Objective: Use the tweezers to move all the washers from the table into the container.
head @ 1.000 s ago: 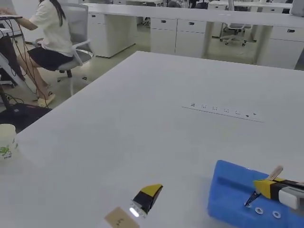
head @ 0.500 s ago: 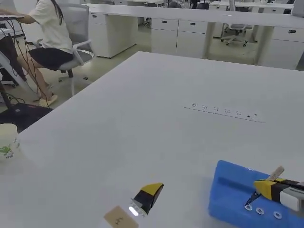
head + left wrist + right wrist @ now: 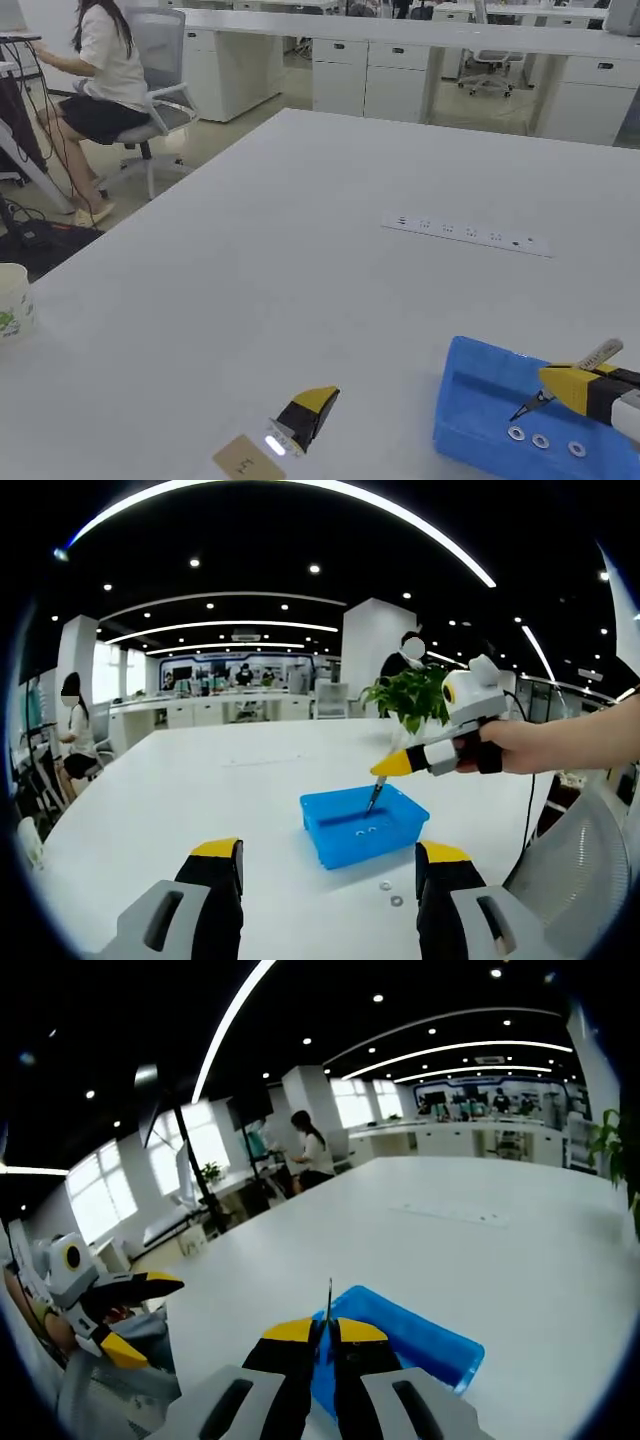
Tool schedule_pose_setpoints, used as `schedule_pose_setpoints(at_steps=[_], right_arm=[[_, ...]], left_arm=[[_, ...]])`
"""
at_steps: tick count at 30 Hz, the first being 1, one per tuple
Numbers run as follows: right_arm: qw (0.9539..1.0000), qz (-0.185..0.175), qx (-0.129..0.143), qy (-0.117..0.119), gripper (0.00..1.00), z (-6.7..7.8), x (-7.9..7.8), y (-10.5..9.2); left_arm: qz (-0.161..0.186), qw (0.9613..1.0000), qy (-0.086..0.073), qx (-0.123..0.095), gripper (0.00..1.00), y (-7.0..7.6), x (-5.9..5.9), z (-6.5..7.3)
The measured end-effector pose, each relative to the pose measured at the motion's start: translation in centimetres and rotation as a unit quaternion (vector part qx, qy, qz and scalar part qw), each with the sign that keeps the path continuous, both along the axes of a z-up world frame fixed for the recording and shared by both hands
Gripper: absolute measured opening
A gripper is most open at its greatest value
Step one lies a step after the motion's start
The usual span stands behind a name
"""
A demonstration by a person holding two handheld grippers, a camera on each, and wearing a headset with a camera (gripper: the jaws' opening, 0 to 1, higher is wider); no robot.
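Right gripper [image 3: 324, 1332] clenched on tweezers [image 3: 328, 1305], tips hard to make out | left gripper [image 3: 328, 852] spread, empty | container [image 3: 470, 395] cut off at head view's edge | washers [image 3: 385, 886] just beside it | table [image 3: 300, 250] open leftward

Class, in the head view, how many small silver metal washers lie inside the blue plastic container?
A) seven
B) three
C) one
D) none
B: three small silver metal washers lie in a row on the floor of the blue plastic container.
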State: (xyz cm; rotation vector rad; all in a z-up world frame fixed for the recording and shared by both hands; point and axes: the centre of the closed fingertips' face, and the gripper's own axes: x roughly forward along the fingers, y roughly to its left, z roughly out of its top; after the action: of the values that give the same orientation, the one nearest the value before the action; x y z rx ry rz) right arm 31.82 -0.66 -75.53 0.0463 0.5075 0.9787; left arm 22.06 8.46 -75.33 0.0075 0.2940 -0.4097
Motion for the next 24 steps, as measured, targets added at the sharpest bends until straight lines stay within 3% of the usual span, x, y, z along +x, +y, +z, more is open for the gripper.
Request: schedule_pose_setpoints(at_steps=[9, 24], right_arm=[[0.9995, 0.026, 0.007, 0.014, 0.02, -0.2, -2.5, 0.6], [0.9971, 0.049, -0.019, 0.056, 0.03, -4.2, -4.9, 1.3]], left_arm=[[0.001, 1.0000, 0.001, 0.001, 0.70, 0.0, 0.1, 0.0], [0.002, 1.0000, 0.002, 0.001, 0.69, 0.1, 0.0, 0.0]])
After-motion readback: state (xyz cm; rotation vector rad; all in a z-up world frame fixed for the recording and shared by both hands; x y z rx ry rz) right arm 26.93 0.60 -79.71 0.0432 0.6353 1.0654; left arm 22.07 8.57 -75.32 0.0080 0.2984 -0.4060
